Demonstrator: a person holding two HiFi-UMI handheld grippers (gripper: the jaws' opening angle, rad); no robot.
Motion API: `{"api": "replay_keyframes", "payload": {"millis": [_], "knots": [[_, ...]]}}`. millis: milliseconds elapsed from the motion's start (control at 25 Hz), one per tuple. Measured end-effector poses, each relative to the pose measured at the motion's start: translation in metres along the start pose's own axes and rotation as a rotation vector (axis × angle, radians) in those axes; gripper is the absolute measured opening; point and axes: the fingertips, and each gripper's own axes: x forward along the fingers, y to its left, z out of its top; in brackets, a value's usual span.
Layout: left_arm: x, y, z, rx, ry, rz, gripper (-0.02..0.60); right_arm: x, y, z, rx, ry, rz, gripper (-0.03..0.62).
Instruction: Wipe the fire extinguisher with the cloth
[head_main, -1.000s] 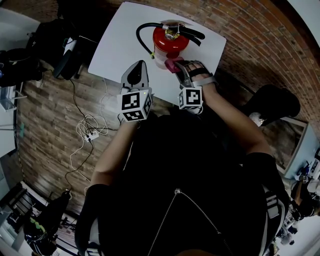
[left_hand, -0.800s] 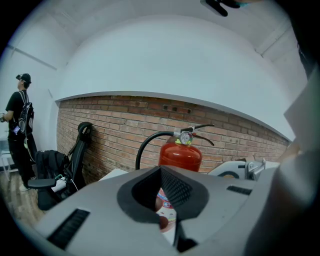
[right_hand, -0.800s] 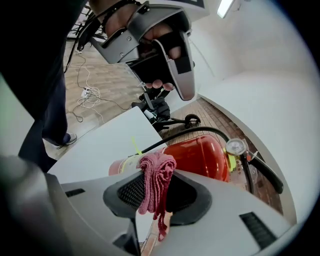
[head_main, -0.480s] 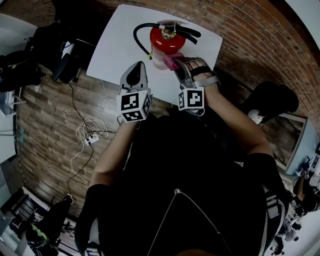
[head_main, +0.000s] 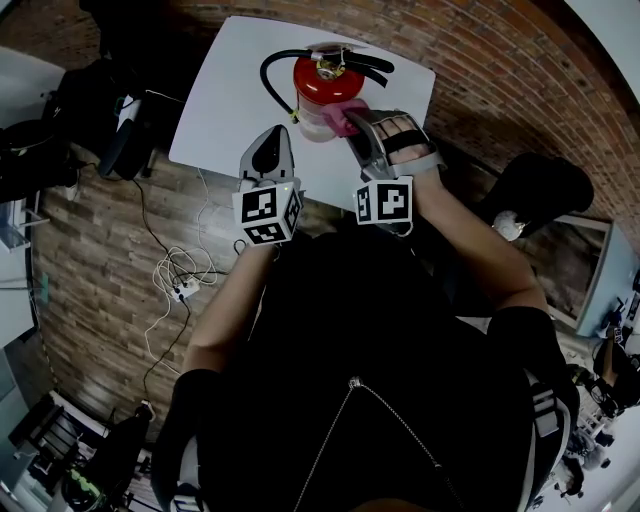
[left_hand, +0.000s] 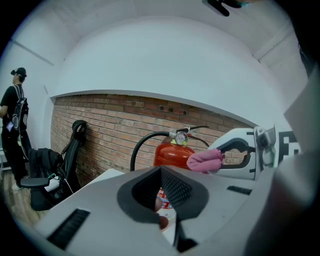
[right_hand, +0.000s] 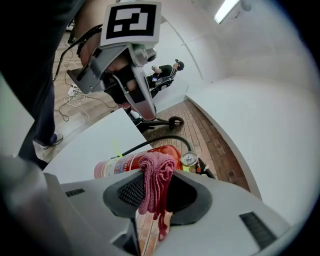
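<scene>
**Step in hand:** wiping is under way. The right gripper (head_main: 358, 120) is clamped shut on a bunched pink cloth (head_main: 346, 107). It holds the cloth against the near right shoulder of the fire extinguisher (head_main: 320, 82), and contact appears made. The left gripper (head_main: 276, 132) hangs just near-left of the extinguisher, apart from it. Its jaws are together and it holds nothing.

**Next move, as judged:** draw the cloth down or round the cylinder with steady pressure. The free gripper could brace the body against tipping or turning. The hose (head_main: 270, 75) may snag the cloth.

**Condition of the item:** the extinguisher stands upright on the white counter (head_main: 225, 100), toward its far half.
- The shell is red and glossy, with a pale label (right_hand: 114, 166) on the lower part.
- The black hose loops from the head down its left side.
- A round gauge (left_hand: 181, 138) sits under the black lever.
- No dirt can be made out.
</scene>
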Motion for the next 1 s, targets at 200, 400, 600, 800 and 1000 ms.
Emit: {"api": "replay_keyframes", "payload": {"millis": [200, 400, 600, 800, 1000], "knots": [[0.0, 0.004, -0.002, -0.008, 0.001, -0.012, 0.008, -0.009, -0.027, 0.005, 0.029, 0.013, -0.078, 0.125], [0.001, 0.011, -0.006, -0.017, 0.003, -0.018, 0.008, -0.013, -0.027, 0.01, 0.111, 0.01, -0.058, 0.125], [-0.002, 0.022, -0.008, -0.023, 0.015, -0.021, 0.008, -0.002, 0.022, 0.024, 0.176, -0.014, 0.077, 0.124], [-0.009, 0.04, -0.016, -0.026, 0.038, -0.012, 0.008, 0.03, 0.088, 0.025, 0.234, 0.014, 0.218, 0.124], [-0.02, 0.052, -0.021, -0.008, 0.055, -0.015, 0.008, 0.068, 0.161, 0.012, 0.241, 0.066, 0.313, 0.124]]}}
